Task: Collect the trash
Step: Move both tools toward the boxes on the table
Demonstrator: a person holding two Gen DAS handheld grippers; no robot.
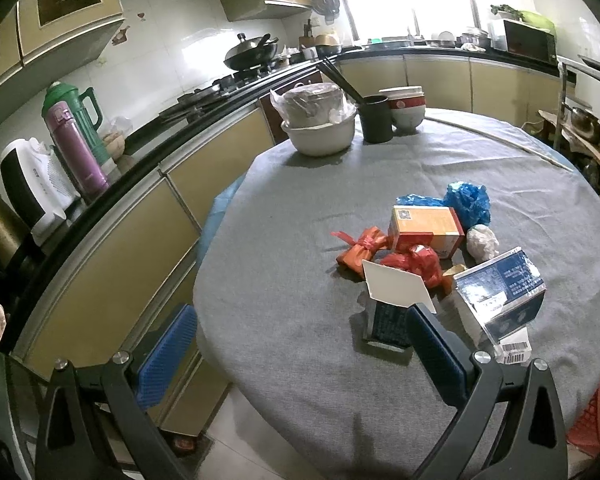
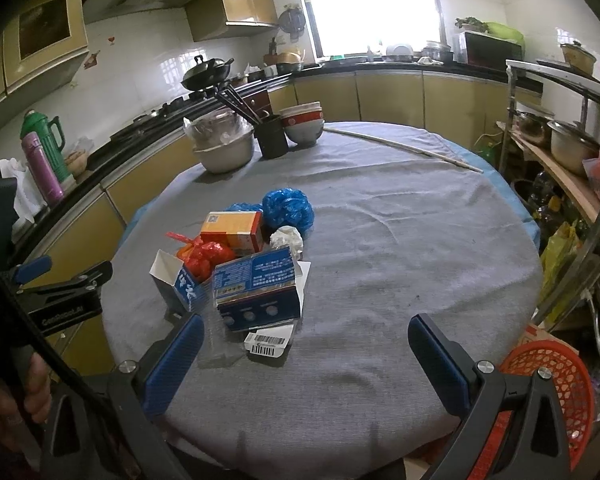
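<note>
A heap of trash lies on the round table with its grey cloth (image 2: 400,260). In it are a blue plastic bag (image 2: 288,208), an orange box (image 2: 232,228), a red bag (image 2: 208,256), a white paper wad (image 2: 286,240), a large blue-and-white carton (image 2: 256,284), a small open carton (image 2: 176,280) and a barcode label (image 2: 268,342). My right gripper (image 2: 308,364) is open, above the near table edge, with the heap just ahead of its left finger. My left gripper (image 1: 304,356) is open too, left of the heap. Its right finger overlaps the small open carton (image 1: 388,320).
At the table's far side stand stacked bowls (image 2: 302,124), a dark chopstick holder (image 2: 272,136), a covered basin (image 2: 224,152) and a long thin stick (image 2: 400,146). A red mesh basket (image 2: 552,392) sits low at the right. Kitchen counters run along the left; a shelf with pots (image 2: 568,148) is at the right.
</note>
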